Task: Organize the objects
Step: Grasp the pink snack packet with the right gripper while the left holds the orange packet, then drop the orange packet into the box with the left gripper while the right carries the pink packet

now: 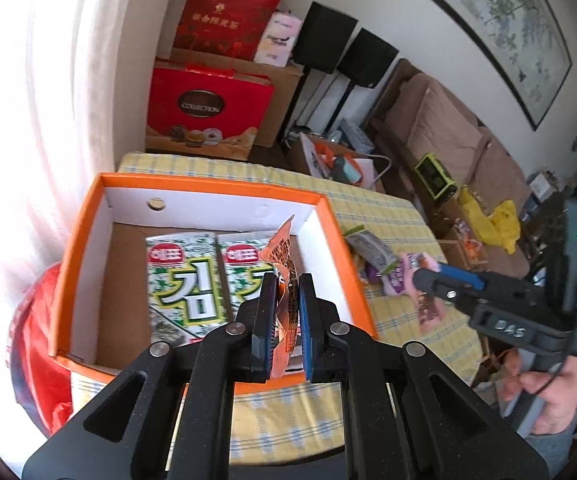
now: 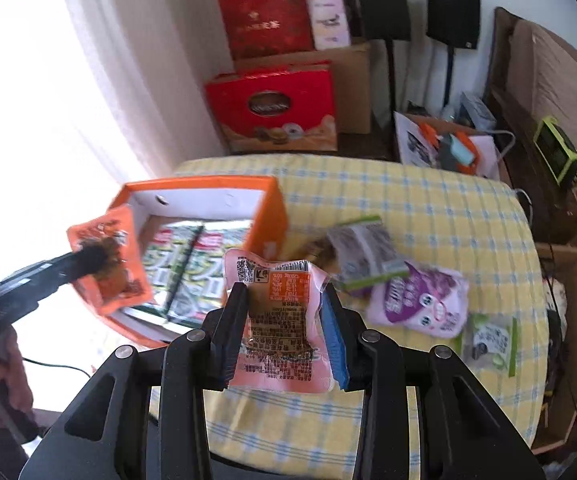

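Left gripper [image 1: 284, 312]: clamped on an orange packet [image 1: 284, 280], pinched edge-on so the thin pouch hangs upright between the pads, ready to drop flat.
Orange packet: held above the box's near-right corner, at about 12 o'clock from the jaws in the left wrist view; at 9 o'clock in the right wrist view [image 2: 108, 256], over the box's near-left edge.
Box [image 1: 208, 188]: orange-rimmed, open-topped, set at the table's window-side edge, so clearly the collection point.
Seaweed packs [image 1: 180, 280]: two lying flat side by side on the box floor, leaving bare cardboard to their left and a strip on the right for more items.
Right gripper [image 2: 284, 320]: closed on a pink packet [image 2: 284, 320], gripped across its width with the printed back facing the camera; hovering above the table, just beside the box's right wall, probably waiting its turn.
Table [image 2: 428, 208]: yellow checked cloth.
Loose packets: a grey-green one [image 2: 364, 252], a purple one [image 2: 420, 300] and a small green one [image 2: 488, 340], at 1 to 3 o'clock from the right gripper, not yet boxed.
Progress: judged early-to-middle, two items in, two in hand, three left.
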A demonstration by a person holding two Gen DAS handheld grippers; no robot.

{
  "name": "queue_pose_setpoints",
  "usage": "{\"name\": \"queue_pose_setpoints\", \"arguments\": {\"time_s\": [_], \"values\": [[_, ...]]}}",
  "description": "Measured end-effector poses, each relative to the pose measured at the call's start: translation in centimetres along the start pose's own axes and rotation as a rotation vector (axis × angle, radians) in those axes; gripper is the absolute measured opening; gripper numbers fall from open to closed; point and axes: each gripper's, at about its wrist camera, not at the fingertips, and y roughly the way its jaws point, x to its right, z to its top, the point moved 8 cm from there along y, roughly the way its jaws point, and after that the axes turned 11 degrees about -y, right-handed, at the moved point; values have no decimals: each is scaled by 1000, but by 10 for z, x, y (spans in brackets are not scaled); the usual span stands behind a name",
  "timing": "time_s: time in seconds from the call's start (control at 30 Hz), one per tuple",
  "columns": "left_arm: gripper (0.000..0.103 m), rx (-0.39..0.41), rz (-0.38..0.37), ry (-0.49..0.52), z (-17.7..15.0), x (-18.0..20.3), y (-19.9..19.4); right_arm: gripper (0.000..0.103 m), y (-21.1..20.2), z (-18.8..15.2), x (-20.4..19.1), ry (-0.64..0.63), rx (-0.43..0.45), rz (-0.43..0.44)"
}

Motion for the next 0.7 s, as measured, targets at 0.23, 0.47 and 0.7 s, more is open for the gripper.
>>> {"name": "queue_pose_setpoints", "arguments": {"time_s": [0.23, 0.47, 0.7], "values": [[10, 6, 114, 19, 8, -33, -2, 36, 8, 18, -35, -55, 7, 38], [10, -4, 298, 53, 12, -72, 2, 36, 22, 27, -62, -84, -1, 64], [14, -38, 348, 40, 4, -85, 15, 36, 37, 25, -75, -94, -21, 85]]}}
